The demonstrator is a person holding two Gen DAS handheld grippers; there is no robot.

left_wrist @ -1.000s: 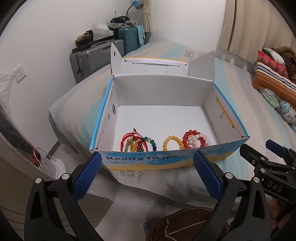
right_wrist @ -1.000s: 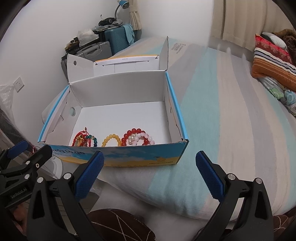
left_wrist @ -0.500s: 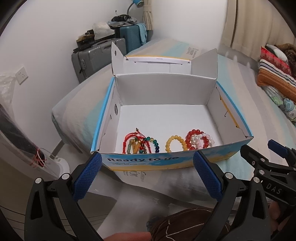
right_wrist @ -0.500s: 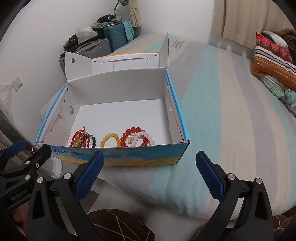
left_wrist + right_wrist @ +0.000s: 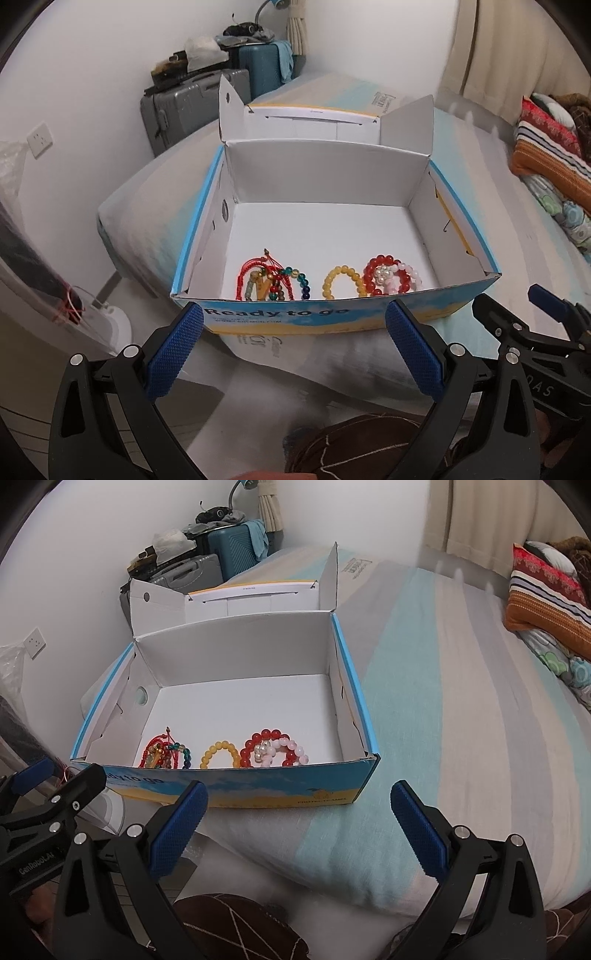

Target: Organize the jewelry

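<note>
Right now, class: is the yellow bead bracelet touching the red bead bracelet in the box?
Touching. In the left wrist view the yellow bracelet has its right-hand beads against the red bracelet, no gap between them.

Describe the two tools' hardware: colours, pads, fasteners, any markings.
Both alike: the left tool and the right tool have black plastic A-frame fingers with triangular cut-outs, silver screws and blue knurled pads. White lettering on the bodies: "GenRobot.AI" on the left, "DAS" on the right.
</note>
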